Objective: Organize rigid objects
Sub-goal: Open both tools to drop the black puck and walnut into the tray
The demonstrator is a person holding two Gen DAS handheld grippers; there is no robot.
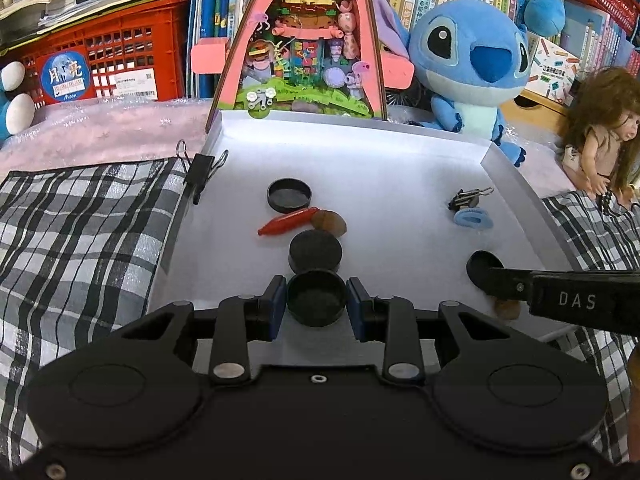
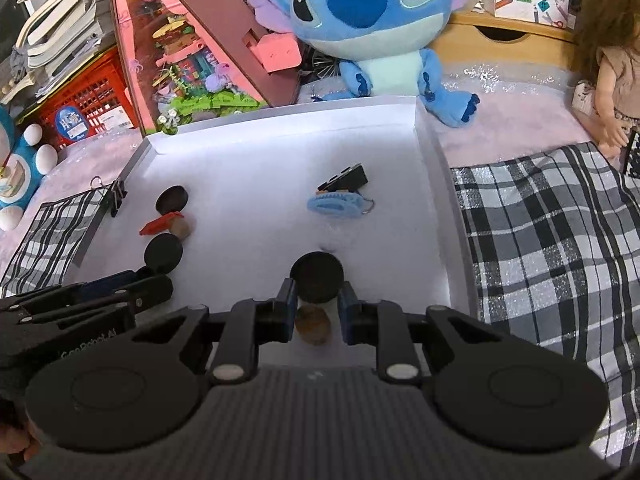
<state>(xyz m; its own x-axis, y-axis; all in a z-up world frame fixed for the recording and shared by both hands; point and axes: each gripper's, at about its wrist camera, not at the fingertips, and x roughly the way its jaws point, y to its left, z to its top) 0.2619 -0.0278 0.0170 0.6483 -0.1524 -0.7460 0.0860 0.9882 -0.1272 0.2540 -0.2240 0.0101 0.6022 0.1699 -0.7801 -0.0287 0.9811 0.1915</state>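
A white tray holds several small objects. My left gripper is shut on an upturned black round cap. Just beyond it lies a black disc, then a red pepper-shaped piece, a brown disc and another upturned black cap. My right gripper is shut on a black round cap, with a brown disc lying beneath its fingers. A blue oval clip and a black binder clip lie farther back.
A large binder clip grips the tray's left rim. Checked cloth lies on both sides of the tray. A pink toy house, a blue plush and a doll stand behind it, before bookshelves.
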